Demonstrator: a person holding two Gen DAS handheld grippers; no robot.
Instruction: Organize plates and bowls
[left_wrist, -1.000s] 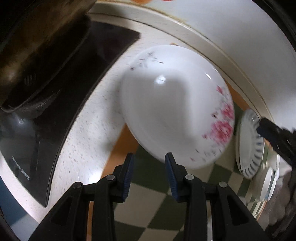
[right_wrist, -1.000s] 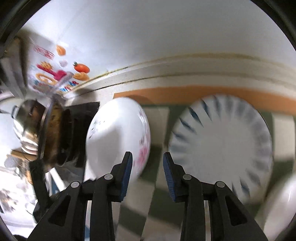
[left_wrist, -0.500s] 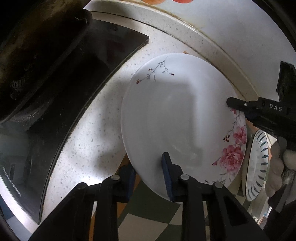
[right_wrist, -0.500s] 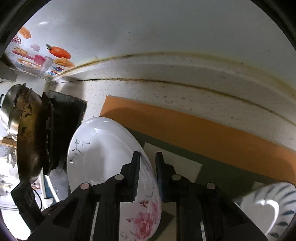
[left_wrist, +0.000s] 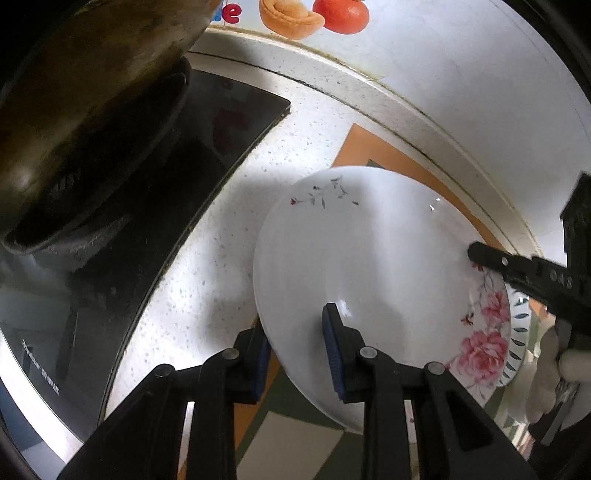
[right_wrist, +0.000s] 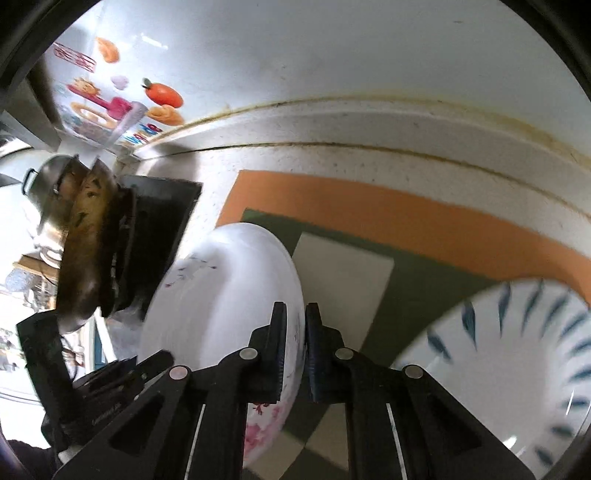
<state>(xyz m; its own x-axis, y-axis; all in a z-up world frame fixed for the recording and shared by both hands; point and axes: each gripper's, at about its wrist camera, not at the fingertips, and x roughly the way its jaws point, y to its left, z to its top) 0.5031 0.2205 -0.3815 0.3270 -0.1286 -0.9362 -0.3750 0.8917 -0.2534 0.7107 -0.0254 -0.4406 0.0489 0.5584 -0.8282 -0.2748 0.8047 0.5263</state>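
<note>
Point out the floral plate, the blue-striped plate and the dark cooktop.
floral plate (left_wrist: 369, 266): left wrist view, on its bare white centre.
blue-striped plate (right_wrist: 517, 350): right wrist view, on its white inner surface.
dark cooktop (left_wrist: 155, 206): left wrist view, on its glossy black surface beside the counter.

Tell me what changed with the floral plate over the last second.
Both grippers closed in from clear of the floral plate: the left gripper now straddles its near rim, the right gripper is shut on its edge. It has shifted toward the blue-striped plate. Stove unchanged.
</note>
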